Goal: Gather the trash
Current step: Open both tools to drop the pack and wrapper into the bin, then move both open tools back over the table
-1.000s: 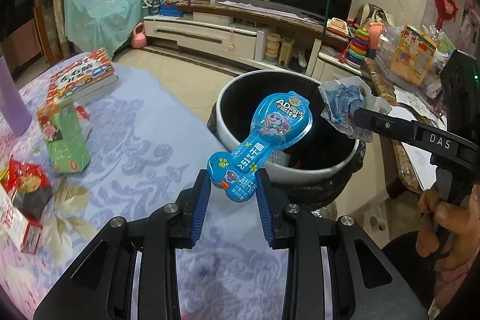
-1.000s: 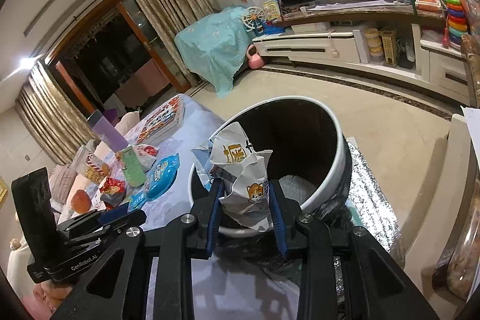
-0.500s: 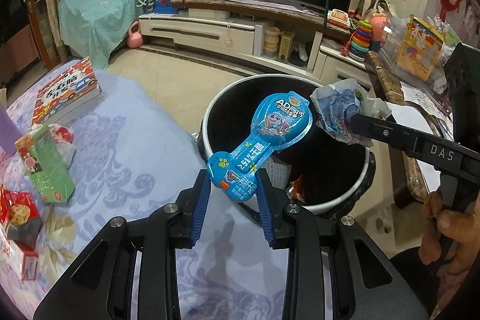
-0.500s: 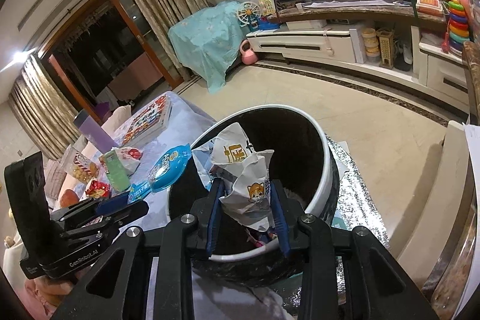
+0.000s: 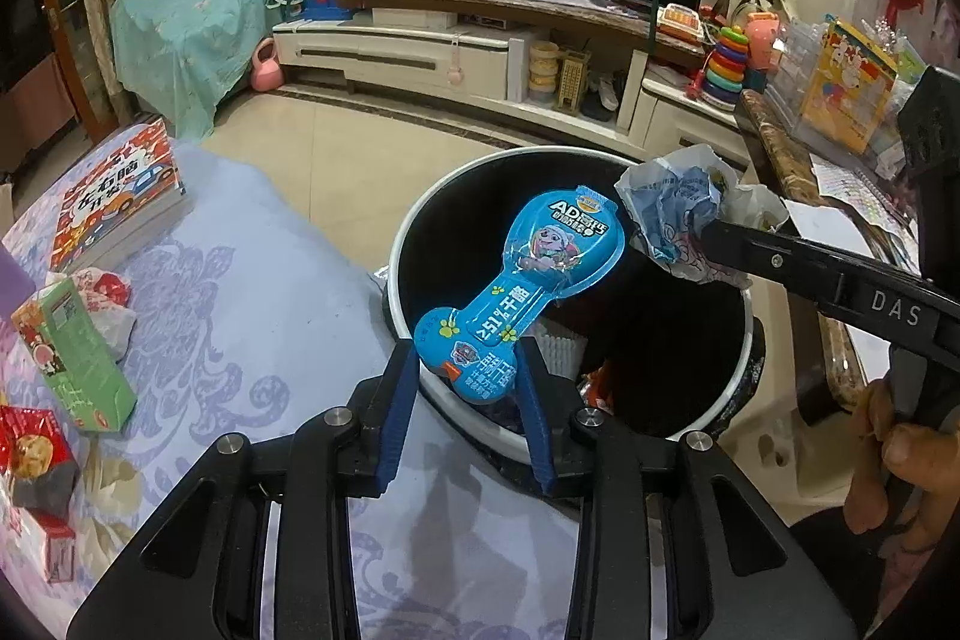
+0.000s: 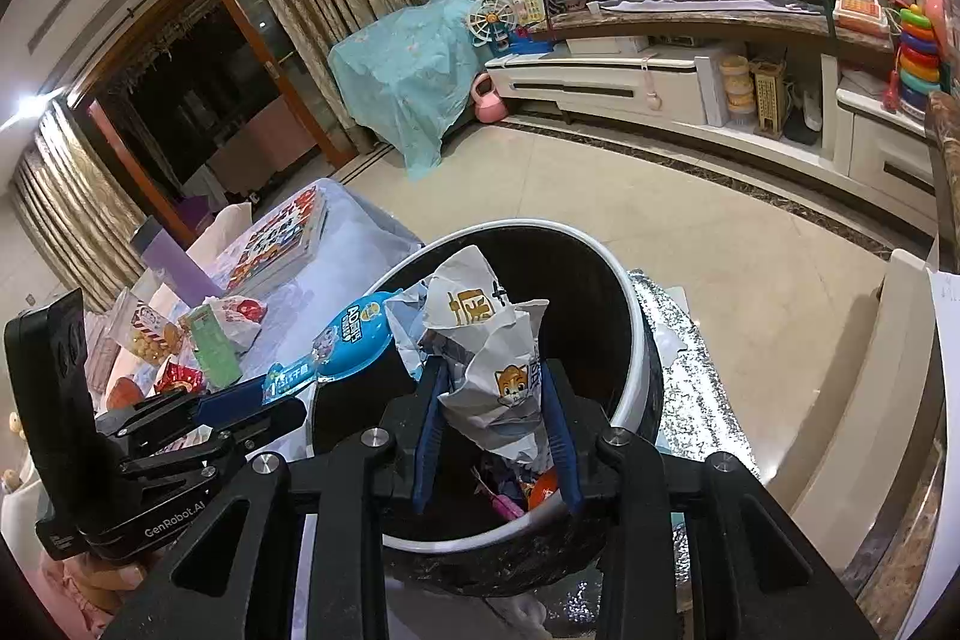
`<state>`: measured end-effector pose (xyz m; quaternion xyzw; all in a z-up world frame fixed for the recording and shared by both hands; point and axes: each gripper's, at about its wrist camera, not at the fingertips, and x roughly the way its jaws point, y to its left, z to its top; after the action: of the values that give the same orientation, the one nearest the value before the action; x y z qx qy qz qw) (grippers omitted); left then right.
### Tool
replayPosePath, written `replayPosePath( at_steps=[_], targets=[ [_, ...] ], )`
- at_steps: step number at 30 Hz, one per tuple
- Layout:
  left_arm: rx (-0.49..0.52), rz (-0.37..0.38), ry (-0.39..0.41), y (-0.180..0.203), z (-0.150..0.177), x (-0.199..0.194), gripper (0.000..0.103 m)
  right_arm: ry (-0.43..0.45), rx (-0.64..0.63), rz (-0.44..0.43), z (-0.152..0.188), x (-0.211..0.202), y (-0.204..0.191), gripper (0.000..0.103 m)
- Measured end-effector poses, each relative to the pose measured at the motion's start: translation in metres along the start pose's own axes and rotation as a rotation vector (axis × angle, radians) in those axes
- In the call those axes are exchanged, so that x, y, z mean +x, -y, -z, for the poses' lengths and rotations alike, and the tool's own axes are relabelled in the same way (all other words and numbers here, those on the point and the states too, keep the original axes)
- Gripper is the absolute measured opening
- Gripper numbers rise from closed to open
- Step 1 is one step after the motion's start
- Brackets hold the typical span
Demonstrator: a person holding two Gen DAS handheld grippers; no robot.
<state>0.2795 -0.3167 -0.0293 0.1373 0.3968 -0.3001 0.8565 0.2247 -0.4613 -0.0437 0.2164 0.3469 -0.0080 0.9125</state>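
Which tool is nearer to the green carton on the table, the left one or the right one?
Left. The left tool, opening around a blue packet, is beside the table with the green carton. The right tool, gripping crumpled paper, is over the bin, farther away.

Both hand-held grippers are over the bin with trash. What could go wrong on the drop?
1. The left hand-held gripper, jaws opening, holds the blue wrapper by its bottom end right over the near rim of the bin; it may tip back onto the tablecloth.
2. The crumpled paper bag in the right hand-held gripper sits close to the blue wrapper; if dropped together, they could snag.
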Motion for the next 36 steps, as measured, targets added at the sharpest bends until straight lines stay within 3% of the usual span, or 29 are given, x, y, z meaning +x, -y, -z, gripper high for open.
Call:
replayPosePath(
  at_steps=[2,6,13,17,24,36],
  targets=[
    [-0.002,-0.017,-0.008,0.0,0.0,0.001,0.039,-0.003,-0.005,0.0,-0.001,0.001,-0.001,0.035],
    [-0.025,-0.012,0.012,-0.003,0.001,-0.005,0.055,-0.006,-0.012,-0.001,-0.001,0.002,-0.003,0.056],
    [-0.105,-0.018,0.021,-0.022,0.022,-0.018,0.063,0.012,-0.002,-0.01,0.003,-0.005,-0.004,0.072],
    [-0.158,-0.041,0.013,-0.037,0.045,-0.025,0.064,0.028,0.011,-0.032,0.009,-0.012,-0.011,0.089],
    [-0.279,-0.071,0.006,-0.072,0.093,-0.05,0.065,0.058,0.002,-0.09,0.025,-0.021,-0.034,0.098],
    [-0.462,-0.18,0.041,-0.136,0.155,-0.099,0.065,0.023,-0.049,-0.177,0.05,-0.013,-0.088,0.099]
  ],
)
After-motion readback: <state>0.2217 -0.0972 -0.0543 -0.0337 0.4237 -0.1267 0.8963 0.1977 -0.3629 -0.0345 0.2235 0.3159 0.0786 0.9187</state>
